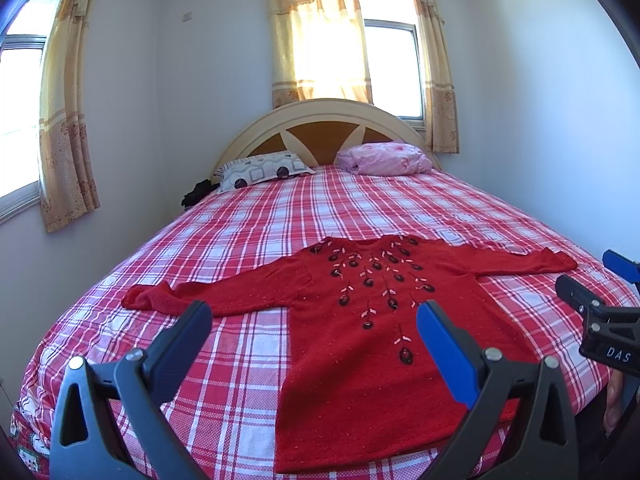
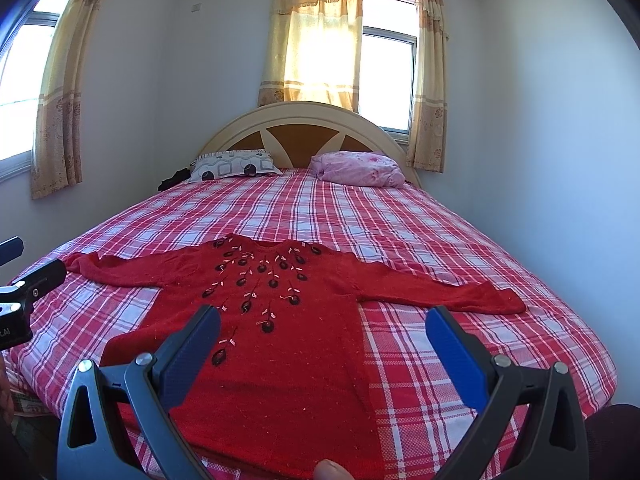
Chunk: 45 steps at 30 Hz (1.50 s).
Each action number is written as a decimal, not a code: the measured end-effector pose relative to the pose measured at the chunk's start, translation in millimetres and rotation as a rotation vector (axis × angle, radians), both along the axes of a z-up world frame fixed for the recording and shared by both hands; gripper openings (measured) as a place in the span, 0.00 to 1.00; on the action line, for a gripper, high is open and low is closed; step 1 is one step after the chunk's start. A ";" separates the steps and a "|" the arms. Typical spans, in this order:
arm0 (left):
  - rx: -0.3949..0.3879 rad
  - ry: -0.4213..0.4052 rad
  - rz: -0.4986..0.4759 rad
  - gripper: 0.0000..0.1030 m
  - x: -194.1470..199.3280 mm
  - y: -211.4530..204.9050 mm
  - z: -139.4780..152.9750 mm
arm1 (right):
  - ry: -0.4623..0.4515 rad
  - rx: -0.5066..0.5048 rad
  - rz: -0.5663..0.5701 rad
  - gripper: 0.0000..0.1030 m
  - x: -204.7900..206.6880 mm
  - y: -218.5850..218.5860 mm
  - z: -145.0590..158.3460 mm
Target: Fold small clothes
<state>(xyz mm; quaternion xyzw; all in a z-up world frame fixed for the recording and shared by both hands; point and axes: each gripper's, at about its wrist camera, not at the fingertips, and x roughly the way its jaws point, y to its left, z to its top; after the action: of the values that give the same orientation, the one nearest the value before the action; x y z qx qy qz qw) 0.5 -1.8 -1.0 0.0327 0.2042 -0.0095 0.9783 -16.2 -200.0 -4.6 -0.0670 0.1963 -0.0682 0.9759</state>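
Observation:
A red knit sweater with dark bead and leaf trim lies flat, front up, on the bed, both sleeves spread out to the sides; it also shows in the right wrist view. My left gripper is open and empty, held above the sweater's left side near its hem. My right gripper is open and empty, above the sweater's right side. The right gripper also shows at the right edge of the left wrist view, and the left gripper shows at the left edge of the right wrist view.
The bed has a red and white plaid cover. A patterned pillow and a pink pillow lie by the cream headboard. Walls close in on both sides. Curtained windows are behind. A dark item sits by the left pillow.

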 end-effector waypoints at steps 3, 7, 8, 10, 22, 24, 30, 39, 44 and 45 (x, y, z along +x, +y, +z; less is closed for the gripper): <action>-0.001 0.000 0.000 1.00 -0.2 0.2 0.0 | -0.001 0.001 0.000 0.99 -0.1 0.0 0.2; -0.002 0.001 0.000 1.00 -0.2 0.2 -0.2 | 0.002 -0.002 -0.005 0.99 0.1 -0.9 -0.3; -0.001 0.000 -0.001 1.00 -0.1 -0.2 -0.2 | 0.004 -0.001 -0.005 0.99 0.0 -1.0 -0.4; 0.000 -0.001 0.000 1.00 -0.2 0.2 0.1 | 0.005 0.000 -0.006 0.99 0.0 -1.6 -0.2; -0.001 -0.003 0.000 1.00 -0.8 0.9 -0.5 | 0.006 0.000 -0.010 0.99 0.3 -4.8 0.0; -0.001 -0.001 0.000 1.00 -0.8 1.1 -0.4 | 0.006 0.001 -0.011 0.99 0.3 -5.2 -0.5; -0.001 -0.002 0.000 1.00 -1.1 1.1 -0.7 | 0.011 0.006 -0.013 0.99 1.6 -9.6 -1.1; -0.002 0.004 0.000 1.00 1.2 3.6 -3.7 | 0.015 0.007 -0.014 0.99 2.2 -10.6 -1.6; 0.000 0.014 -0.005 1.00 6.2 2.8 -10.2 | 0.019 0.009 -0.015 0.99 2.8 -12.4 -3.0; 0.003 0.014 -0.009 1.00 6.5 1.0 -11.5 | 0.020 0.011 -0.016 0.99 3.9 -13.5 -4.0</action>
<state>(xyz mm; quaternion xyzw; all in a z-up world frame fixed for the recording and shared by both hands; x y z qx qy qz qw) 7.0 -0.9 -12.5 0.0348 0.2110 -0.0138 0.9768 -12.3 -213.5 -8.6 -0.0610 0.2071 -0.0741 0.9736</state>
